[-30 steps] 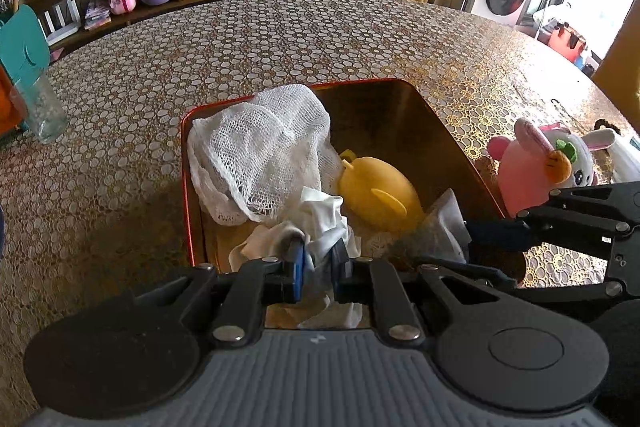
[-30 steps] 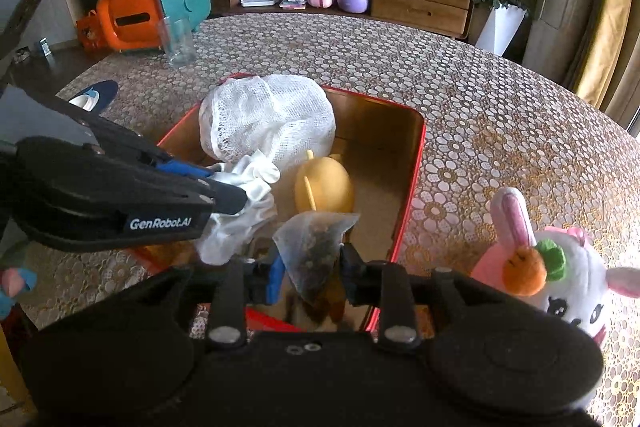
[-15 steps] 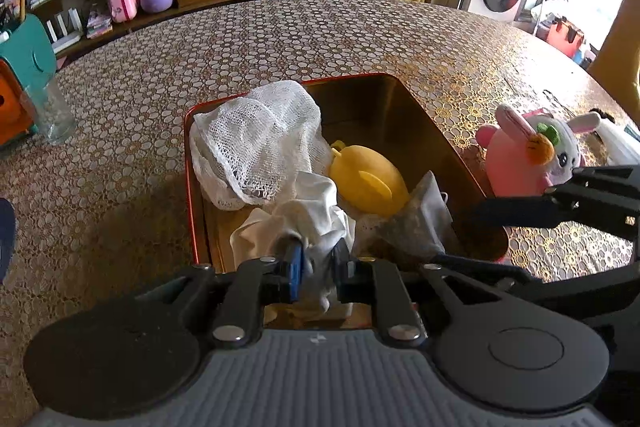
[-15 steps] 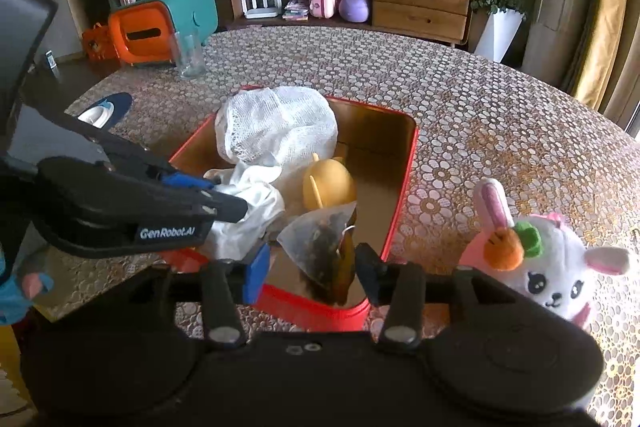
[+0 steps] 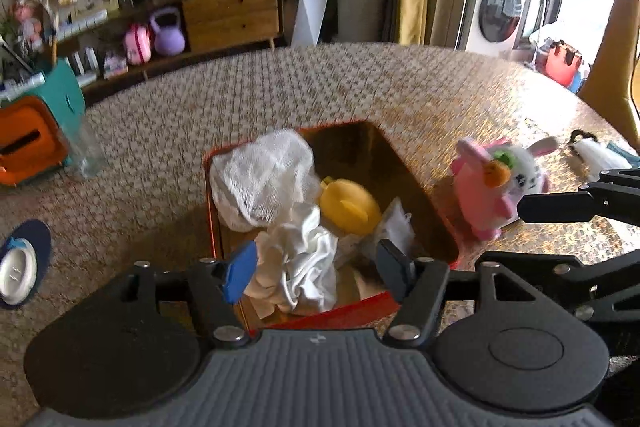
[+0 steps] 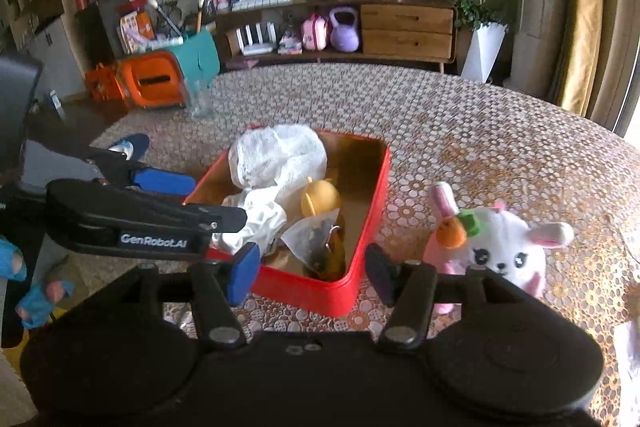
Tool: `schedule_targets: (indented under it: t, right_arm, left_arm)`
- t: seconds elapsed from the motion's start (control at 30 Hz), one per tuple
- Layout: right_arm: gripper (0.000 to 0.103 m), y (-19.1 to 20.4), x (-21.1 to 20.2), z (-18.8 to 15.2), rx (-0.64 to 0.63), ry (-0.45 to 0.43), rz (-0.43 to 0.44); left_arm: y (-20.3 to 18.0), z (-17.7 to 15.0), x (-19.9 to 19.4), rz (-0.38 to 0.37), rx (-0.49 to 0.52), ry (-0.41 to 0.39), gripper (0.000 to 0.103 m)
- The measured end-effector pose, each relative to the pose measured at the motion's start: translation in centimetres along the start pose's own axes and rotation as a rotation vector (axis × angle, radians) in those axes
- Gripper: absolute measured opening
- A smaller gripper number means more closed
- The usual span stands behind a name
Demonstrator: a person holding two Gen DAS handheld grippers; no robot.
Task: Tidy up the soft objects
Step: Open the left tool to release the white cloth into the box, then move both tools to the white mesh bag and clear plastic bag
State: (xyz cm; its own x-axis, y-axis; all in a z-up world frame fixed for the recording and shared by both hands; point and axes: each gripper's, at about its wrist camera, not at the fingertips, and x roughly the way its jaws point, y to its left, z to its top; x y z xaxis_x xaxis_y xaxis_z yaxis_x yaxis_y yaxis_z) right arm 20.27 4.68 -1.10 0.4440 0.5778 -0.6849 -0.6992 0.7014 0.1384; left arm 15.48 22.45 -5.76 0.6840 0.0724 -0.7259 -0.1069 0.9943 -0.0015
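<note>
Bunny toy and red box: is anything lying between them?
No; the right wrist view shows only bare patterned tablecloth between the bunny toy and the red box.

Red tray (image 5: 416, 183), gold inside, straight ahead of the gaping left claw (image 5: 316, 273); crumpled white cloth (image 5: 304, 259) at its near end, between the fingers; white mesh net (image 5: 260, 175) bunched farther ahead, to the left; yellow rounded toy (image 5: 348, 201) ahead to the right, touching net and cloth; clear pouch (image 6: 316, 235) of dark bits between the spread right claw (image 6: 310, 273) fingers; pink-and-white bunny plush (image 6: 496, 247) on the bench, right of that claw, beside the tray.
</note>
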Motion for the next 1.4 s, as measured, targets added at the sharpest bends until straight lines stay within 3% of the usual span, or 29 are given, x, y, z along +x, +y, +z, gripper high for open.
schedule_targets:
  t: [0.17,0.27,0.33,0.6,0.77,0.93,1.4]
  right_arm:
    - [0.064,-0.7,-3.0,-0.3,0.027,-0.051,0.004]
    - [0.072,-1.1,-4.9,-0.4,0.041,-0.086,0.016]
    - [0.075,-1.3,-6.2,-0.6,0.049,-0.111,0.015]
    - [0.092,-3.5,-11.0,-1.9,0.100,-0.189,-0.011]
    - [0.097,-5.7,-13.6,-3.2,0.132,-0.230,-0.047]
    - [0.100,-8.3,-15.6,-4.6,0.168,-0.248,-0.102]
    - [0.102,-16.9,-19.4,-8.8,0.233,-0.251,-0.252]
  left_arm:
    - [-1.8,0.5,-2.7,-0.014,0.017,-0.048,0.071]
    - [-3.0,0.7,-4.1,-0.031,0.023,-0.072,0.073]
    - [-4.1,0.8,-5.1,-0.035,0.041,-0.096,0.080]
    - [-8.0,1.1,-7.5,-0.097,0.049,-0.153,0.086]
    - [-10.5,1.1,-8.2,-0.150,0.058,-0.181,0.087]
    - [-13.7,1.3,-8.5,-0.191,0.089,-0.227,0.101]
    - [-22.2,2.3,-6.6,-0.334,0.134,-0.211,0.101]
